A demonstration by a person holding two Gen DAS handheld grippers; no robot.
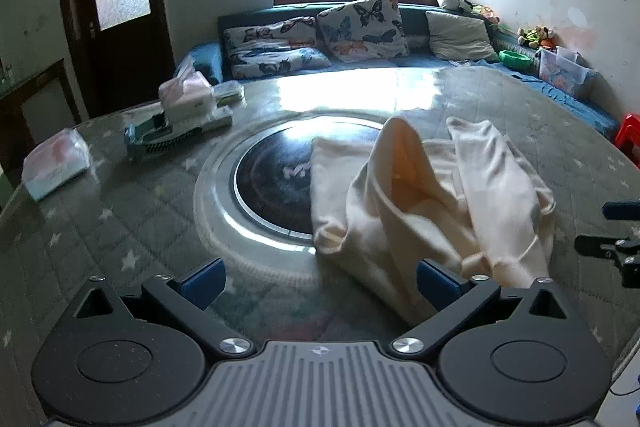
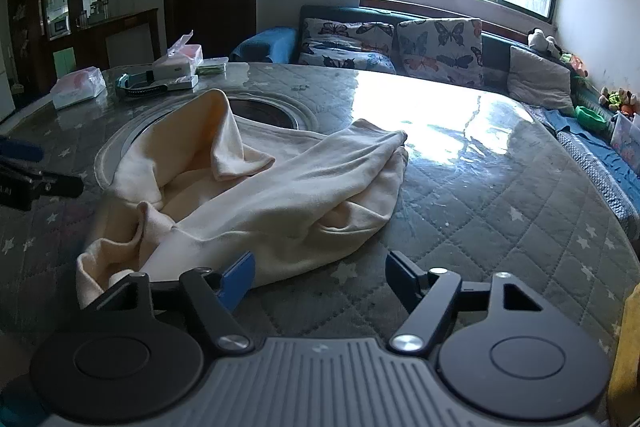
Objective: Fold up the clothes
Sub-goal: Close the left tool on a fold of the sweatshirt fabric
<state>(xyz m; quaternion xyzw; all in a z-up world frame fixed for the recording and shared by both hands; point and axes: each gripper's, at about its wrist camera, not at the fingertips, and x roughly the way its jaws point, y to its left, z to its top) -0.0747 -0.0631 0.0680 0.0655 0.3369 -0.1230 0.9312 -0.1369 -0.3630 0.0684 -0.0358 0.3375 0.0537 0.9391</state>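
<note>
A crumpled cream garment (image 2: pixel 256 187) lies on the quilted round table (image 2: pixel 500 195), partly over its central glass inset (image 1: pixel 272 183). Left gripper (image 1: pixel 320 283) and right gripper (image 2: pixel 320 279) both gape, empty, at the garment's near edge.

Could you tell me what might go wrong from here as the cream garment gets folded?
The cream garment lies bunched, with layers overlapping, so the open right gripper may pinch several layers at once and fold it crooked. It also drapes over the round inset in the glossy table cover, so a pull could slide it instead of flattening it. The left gripper is open with cloth beside one finger, so it might snag.
</note>
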